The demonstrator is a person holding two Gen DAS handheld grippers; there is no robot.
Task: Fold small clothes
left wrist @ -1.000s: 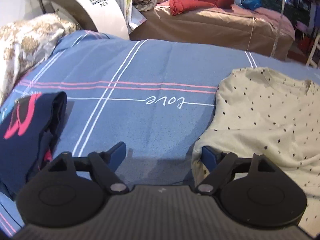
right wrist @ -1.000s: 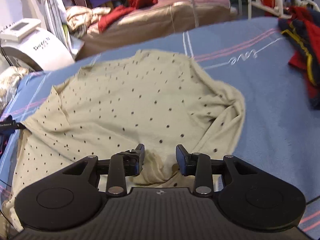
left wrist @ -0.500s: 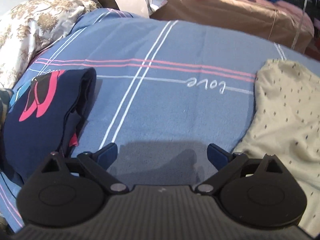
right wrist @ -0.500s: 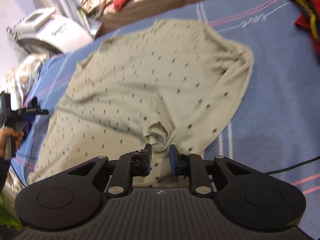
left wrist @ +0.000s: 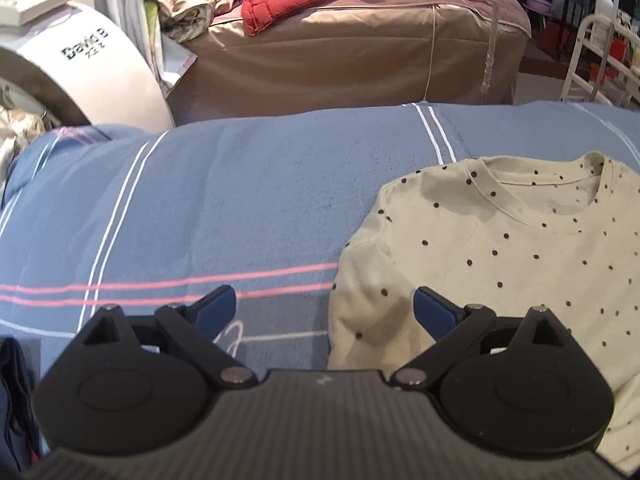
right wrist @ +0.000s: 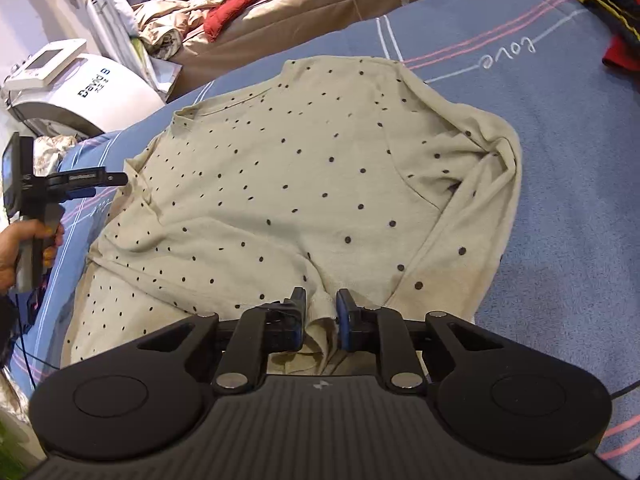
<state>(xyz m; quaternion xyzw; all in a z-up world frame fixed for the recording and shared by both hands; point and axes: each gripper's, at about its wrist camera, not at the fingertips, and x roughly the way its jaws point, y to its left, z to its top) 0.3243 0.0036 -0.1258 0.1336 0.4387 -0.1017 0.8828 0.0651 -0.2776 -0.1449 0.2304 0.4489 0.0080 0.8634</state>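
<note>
Closing right gripper (right wrist: 320, 312) bunching soft dotted cream shirt (right wrist: 304, 184) hem.

The right gripper (right wrist: 321, 312) tilts downward, jaws closing on a fold of the dotted shirt (right wrist: 304, 184). The left gripper (left wrist: 324, 308), jaws wide and narrowing, hangs over the shirt's sleeve edge, gripped by a hand (right wrist: 24, 252).

I see open blue bedspread (left wrist: 248, 200) left of the dotted shirt (left wrist: 500, 248); a dark folded garment (left wrist: 14, 392) blocks my near-left edge, red-navy clothes (right wrist: 612, 4) crowd far right.
</note>
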